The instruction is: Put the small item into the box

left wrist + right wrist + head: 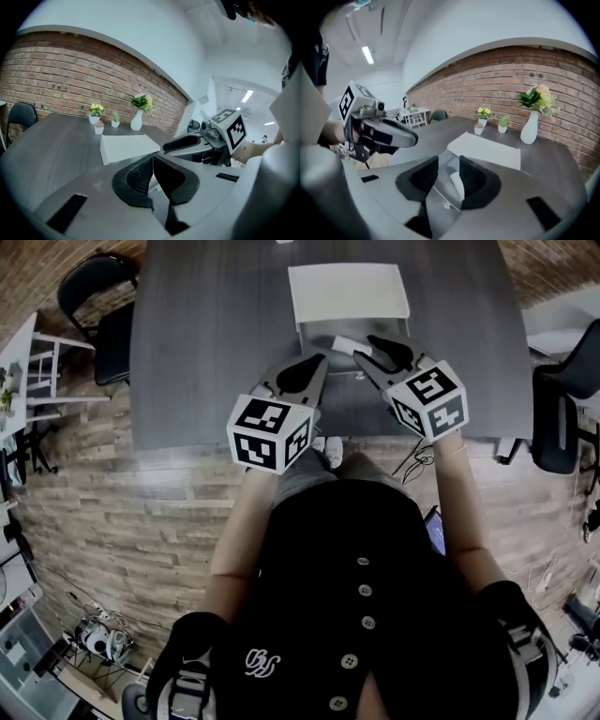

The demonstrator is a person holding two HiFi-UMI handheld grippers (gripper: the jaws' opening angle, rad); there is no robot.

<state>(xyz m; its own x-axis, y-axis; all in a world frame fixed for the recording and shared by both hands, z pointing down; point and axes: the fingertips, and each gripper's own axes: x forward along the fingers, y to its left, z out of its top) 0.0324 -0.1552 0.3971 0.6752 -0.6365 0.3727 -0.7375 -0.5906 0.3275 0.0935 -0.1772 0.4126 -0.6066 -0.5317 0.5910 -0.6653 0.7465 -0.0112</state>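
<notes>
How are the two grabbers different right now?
The left gripper has its jaws pressed together with nothing between them; the right gripper has its jaws gripping a small white item. In the head view, the left gripper's tip is by the left front corner of the box; the right gripper's is nearer its front middle. Both point toward the box.

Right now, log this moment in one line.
left gripper: shut, empty | right gripper: shut on small item | box: beyond grippers

A dark grey table [206, 352] carries a white box [349, 292] and small potted plants [96, 114].
</notes>
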